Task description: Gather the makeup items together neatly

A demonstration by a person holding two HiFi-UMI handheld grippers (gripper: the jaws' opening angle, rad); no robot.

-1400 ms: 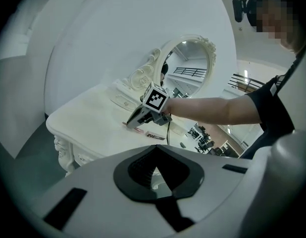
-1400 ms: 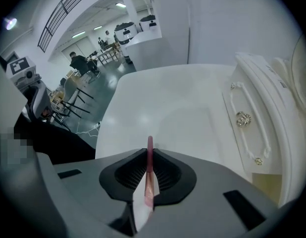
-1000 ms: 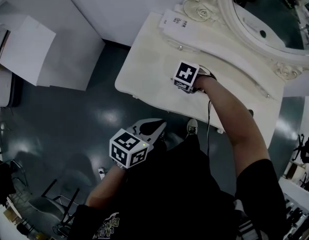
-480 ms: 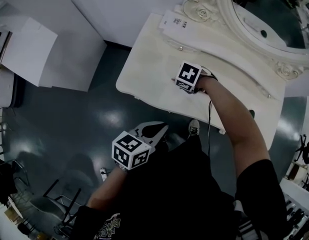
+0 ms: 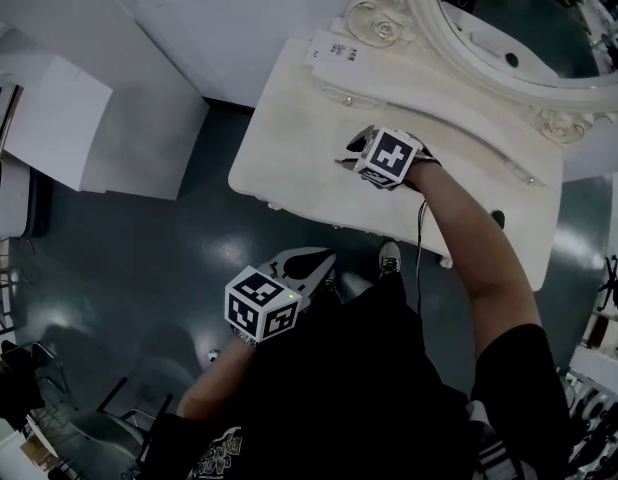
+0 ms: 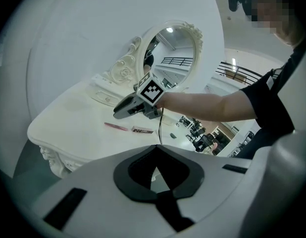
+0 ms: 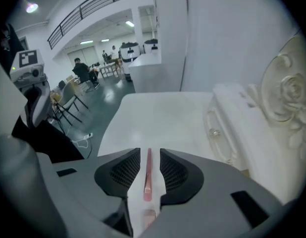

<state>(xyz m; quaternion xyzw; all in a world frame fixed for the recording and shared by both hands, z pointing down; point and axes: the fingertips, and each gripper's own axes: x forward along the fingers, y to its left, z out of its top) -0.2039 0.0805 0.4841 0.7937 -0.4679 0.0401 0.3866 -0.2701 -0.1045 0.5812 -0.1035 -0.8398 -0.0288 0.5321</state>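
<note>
A thin pink makeup pencil (image 7: 147, 175) lies on the white vanity table (image 5: 289, 138). A short stick with a dark label (image 6: 142, 130) lies end to end with the pencil (image 6: 116, 126). My right gripper (image 5: 361, 151) hovers just above them, pointing steeply down. Its jaws have just been opening; the pencil shows in the gap between them, with the pads clear of it. My left gripper (image 5: 301, 264) hangs off the table's near edge over the floor, its tips together with nothing in them.
An ornate white mirror (image 5: 469, 58) stands along the table's back, with a printed card (image 5: 334, 46) at its left end. A small dark object (image 5: 498, 218) sits near the table's right front. White boxes (image 5: 49, 108) stand on the dark floor to the left.
My right gripper has lifted off the table and its jaws have parted. The left gripper has stayed where it was.
</note>
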